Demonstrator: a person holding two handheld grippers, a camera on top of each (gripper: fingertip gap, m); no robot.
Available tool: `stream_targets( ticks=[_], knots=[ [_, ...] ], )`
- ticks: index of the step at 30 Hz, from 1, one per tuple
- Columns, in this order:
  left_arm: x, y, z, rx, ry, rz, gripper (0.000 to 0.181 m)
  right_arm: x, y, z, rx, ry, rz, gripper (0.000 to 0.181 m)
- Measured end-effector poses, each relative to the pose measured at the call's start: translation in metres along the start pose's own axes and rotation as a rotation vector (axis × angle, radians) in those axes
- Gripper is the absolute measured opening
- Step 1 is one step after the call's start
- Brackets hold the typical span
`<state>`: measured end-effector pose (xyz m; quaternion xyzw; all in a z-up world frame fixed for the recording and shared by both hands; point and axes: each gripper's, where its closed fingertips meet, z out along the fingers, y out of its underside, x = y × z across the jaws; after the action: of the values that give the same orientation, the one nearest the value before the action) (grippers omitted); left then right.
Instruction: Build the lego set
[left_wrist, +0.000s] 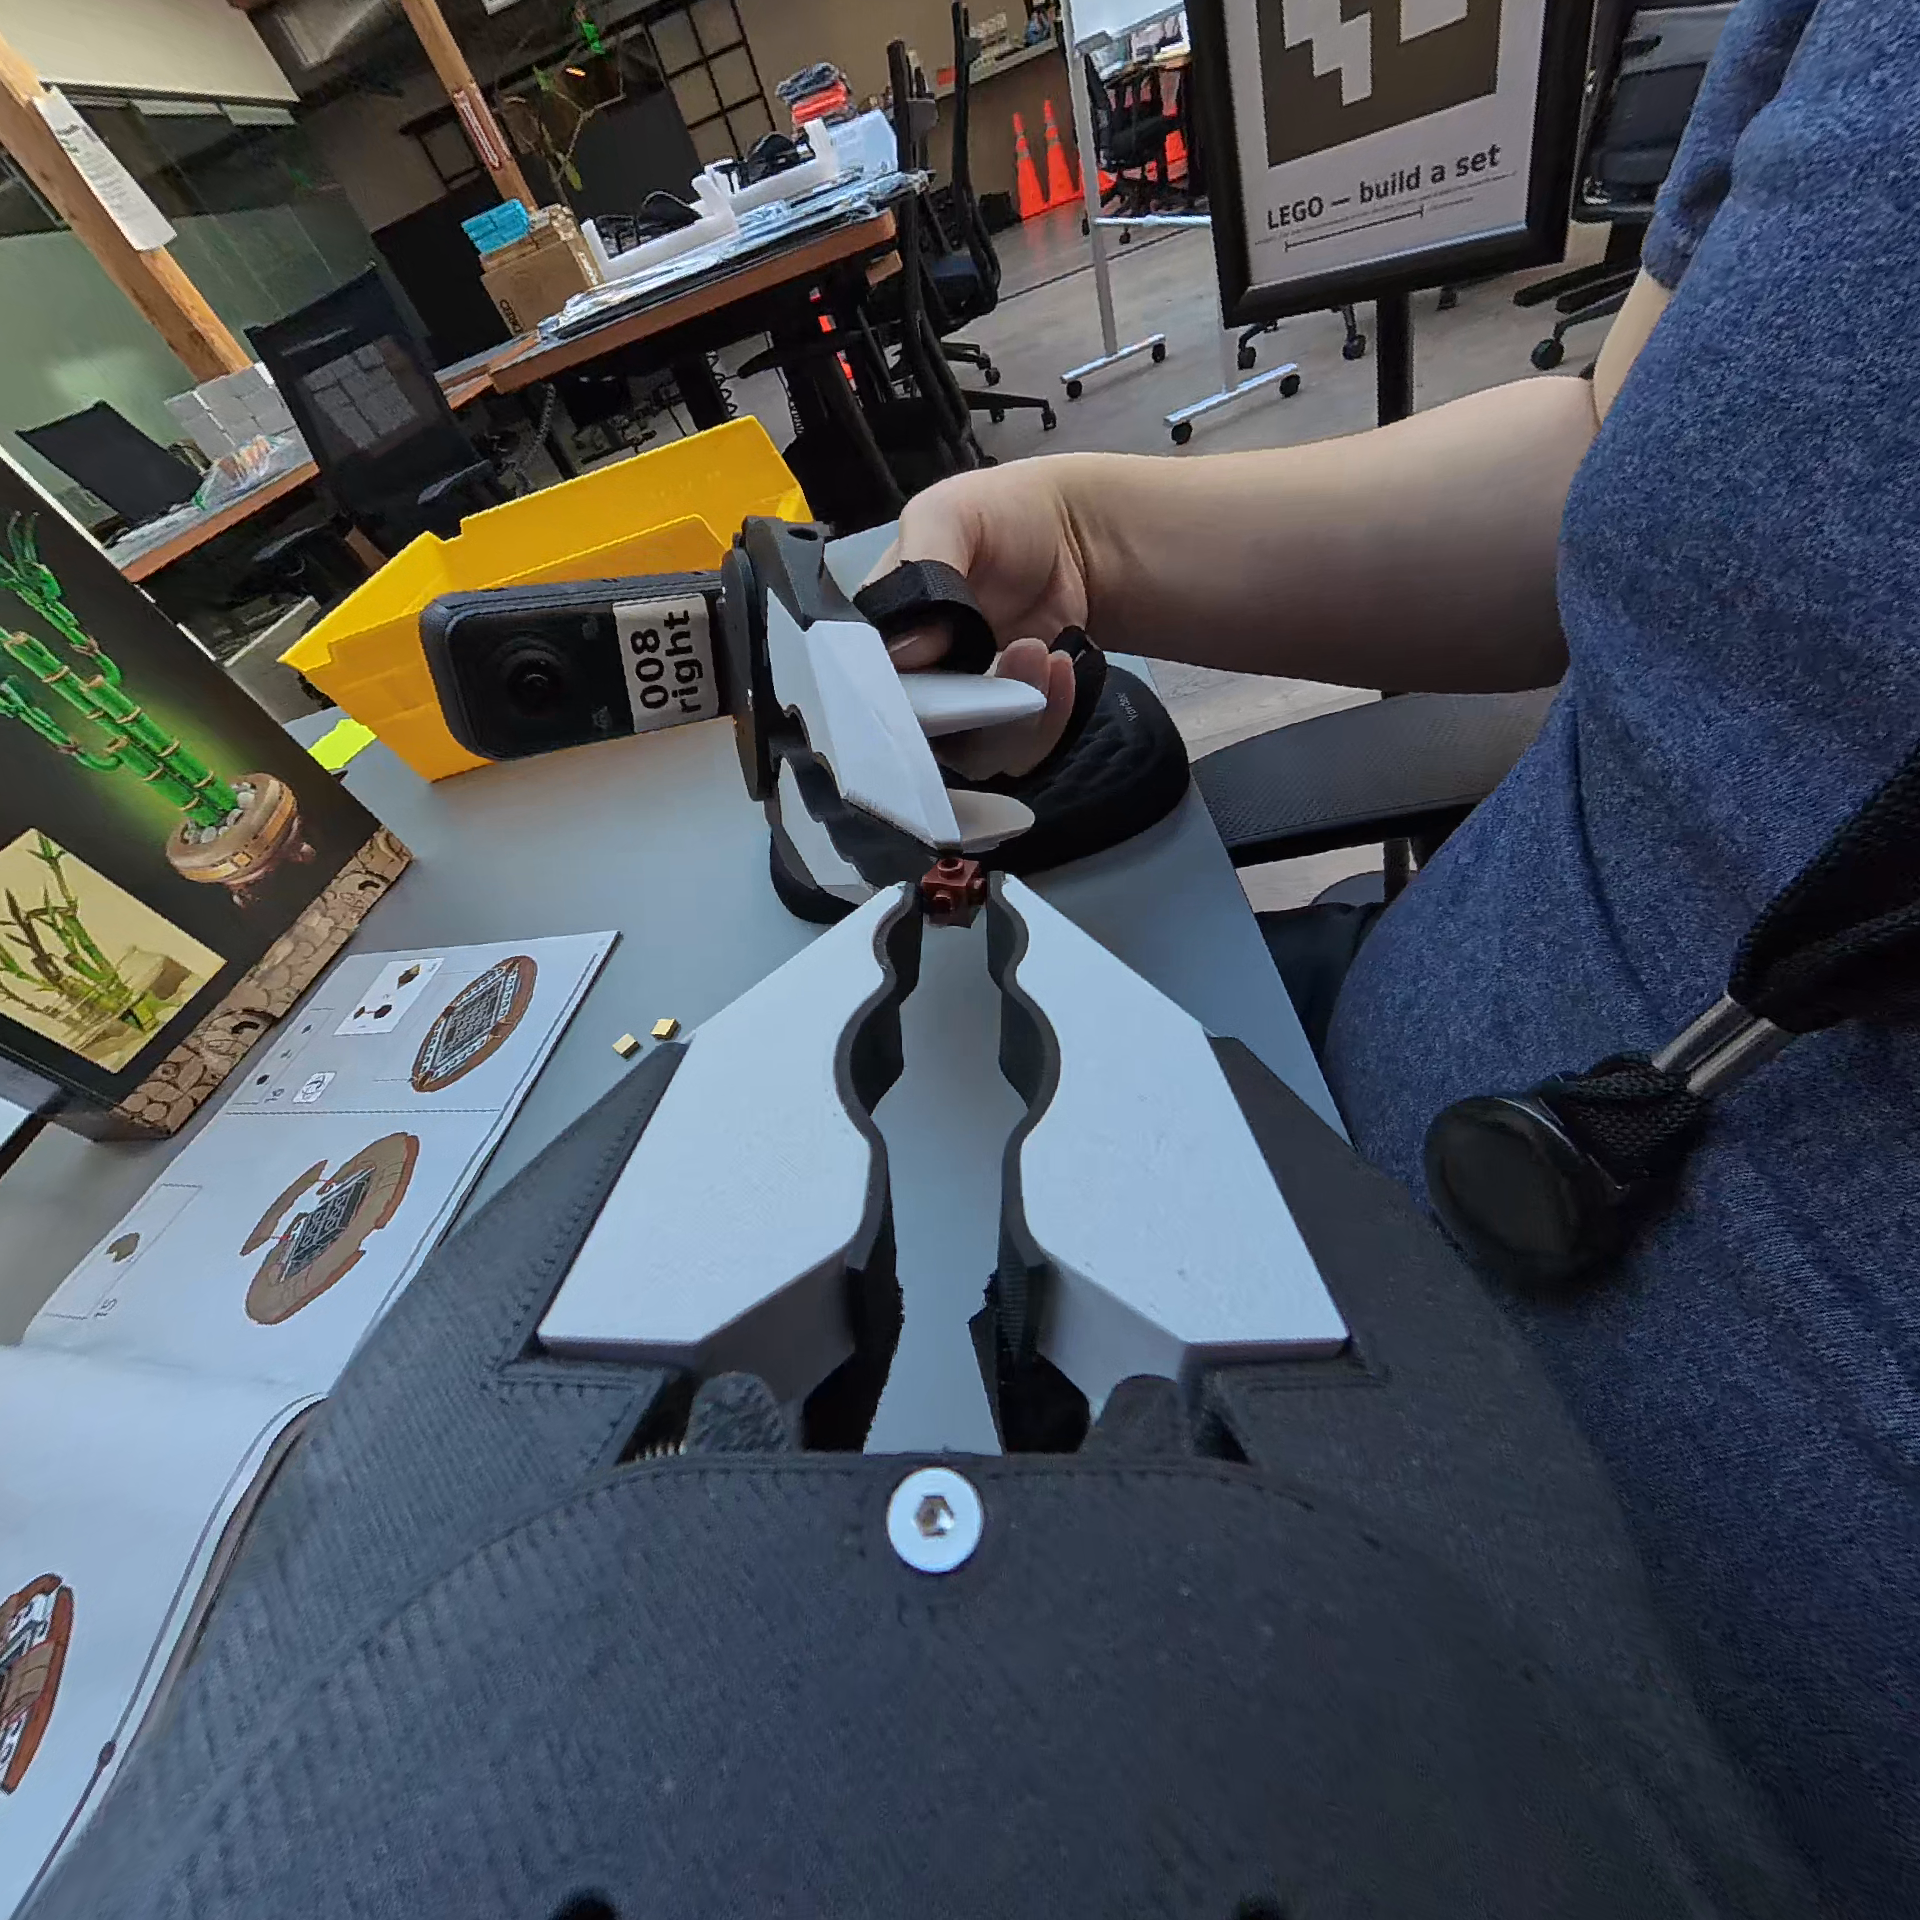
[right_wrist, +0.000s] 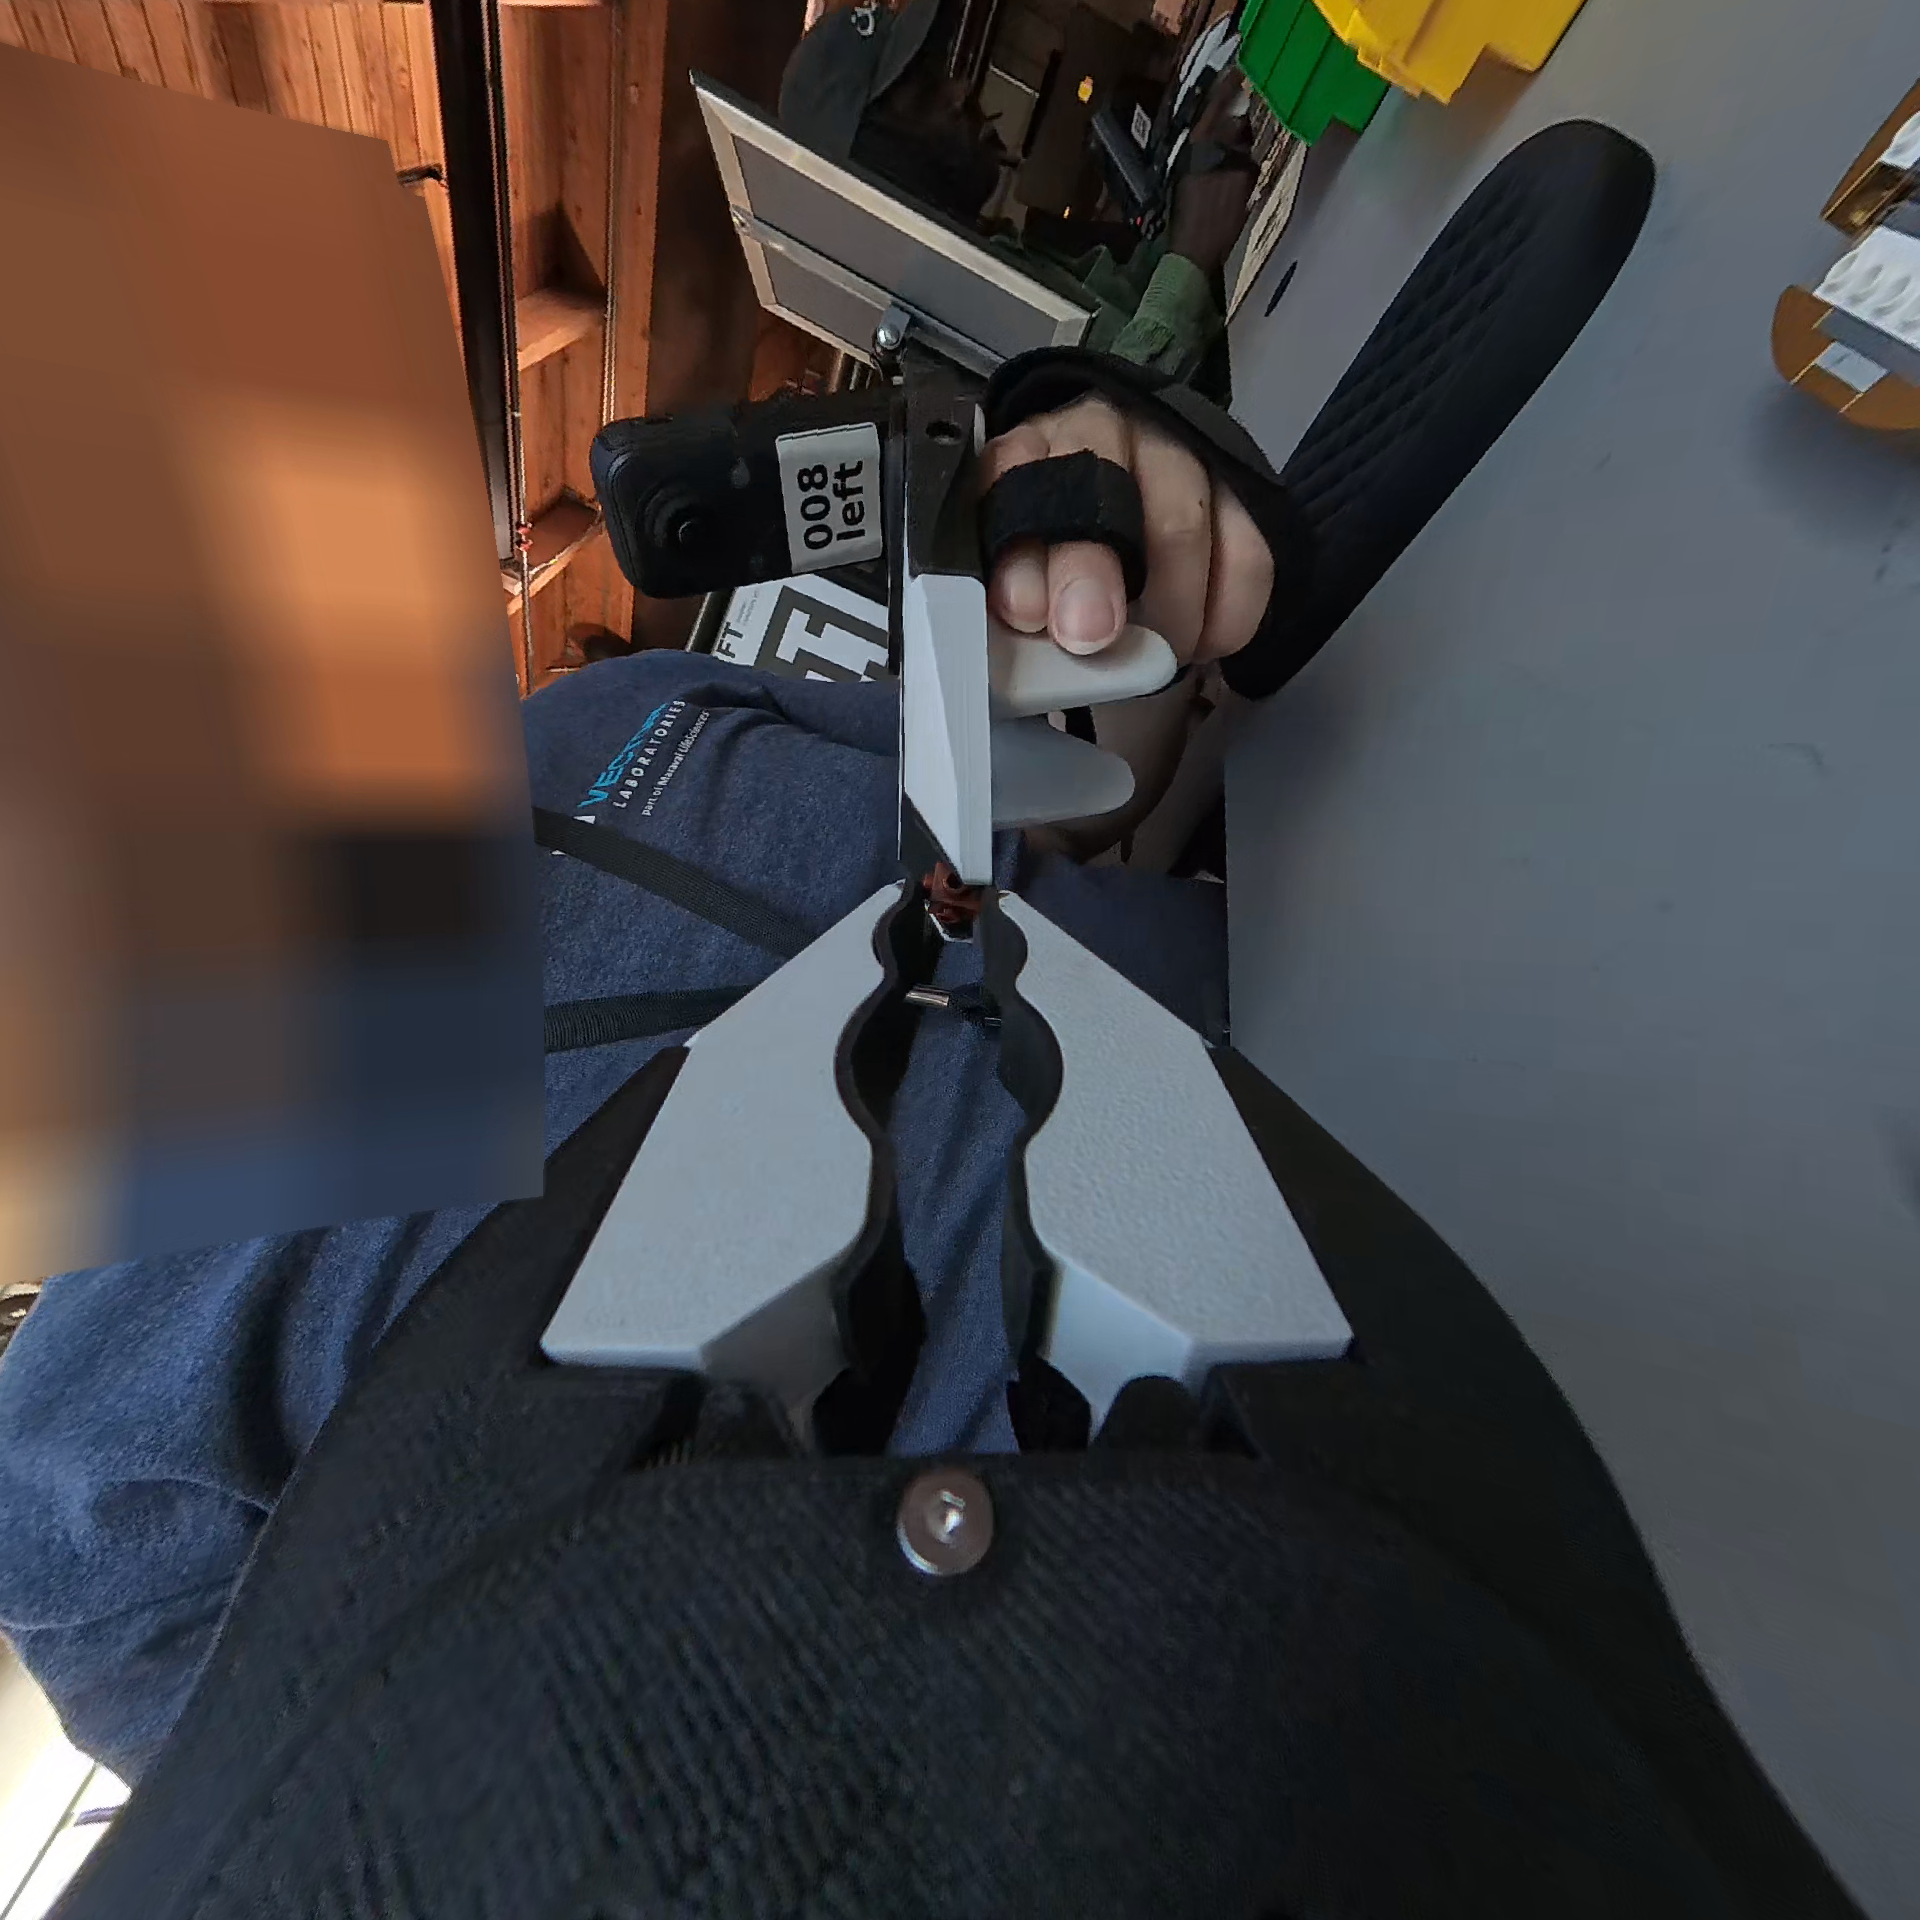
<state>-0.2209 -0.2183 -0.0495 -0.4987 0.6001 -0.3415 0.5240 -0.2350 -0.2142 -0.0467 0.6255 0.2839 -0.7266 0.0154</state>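
Brown brick (left_wrist: 954, 891) pinched by left gripper (left_wrist: 951, 896); right gripper (right_wrist: 951, 914) seemingly gripping too.

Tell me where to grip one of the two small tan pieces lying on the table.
Judging from the left wrist view: pinch a tan piece across its two opposite side walls, coming straight down. It lies flat on the grey table, low and squarish, clear of the instruction booklet.

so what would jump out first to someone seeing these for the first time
The two grippers meeting tip to tip: the left gripper and the right gripper both close on one small reddish-brown lego piece, held in the air above the grey table. Next, the bright yellow bin at the table's far side, and the open instruction booklet lying at the left, with two tiny tan pieces beside it.
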Motion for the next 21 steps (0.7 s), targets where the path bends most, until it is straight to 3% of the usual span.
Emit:
stream_targets(
  ticks=[5, 8, 10, 12, 15, 19, 21],
  knots=[
    [-0.006, 0.008, -0.002, -0.044, -0.014, -0.072, 0.010, 0.009, -0.006, -0.001, 0.024, 0.031, -0.026, 0.011],
    [-0.014, 0.010, -0.007, -0.037, -0.003, -0.234, 0.010, 0.025, -0.019, -0.011, 0.085, 0.194, -0.146, 0.024],
    [-0.017, 0.013, -0.011, -0.037, 0.040, -0.380, 0.010, 0.026, -0.031, -0.021, 0.118, 0.332, -0.373, 0.029],
    [-0.016, 0.018, -0.013, -0.061, 0.108, -0.532, 0.010, 0.010, -0.038, -0.021, 0.124, 0.441, -0.741, 0.033],
    [-0.021, 0.024, -0.016, -0.057, 0.145, -0.718, 0.010, -0.001, -0.025, -0.005, -0.027, 0.634, -1.267, 0.022],
    [-0.021, 0.026, -0.020, -0.036, 0.220, -0.900, 0.010, 0.020, -0.025, 0.000, -0.223, 0.910, -1.500, 0.020],
    [-0.018, 0.028, -0.020, -0.043, 0.249, -0.942, 0.010, 0.025, -0.023, 0.005, -0.249, 0.933, -1.535, 0.024]
  ],
)
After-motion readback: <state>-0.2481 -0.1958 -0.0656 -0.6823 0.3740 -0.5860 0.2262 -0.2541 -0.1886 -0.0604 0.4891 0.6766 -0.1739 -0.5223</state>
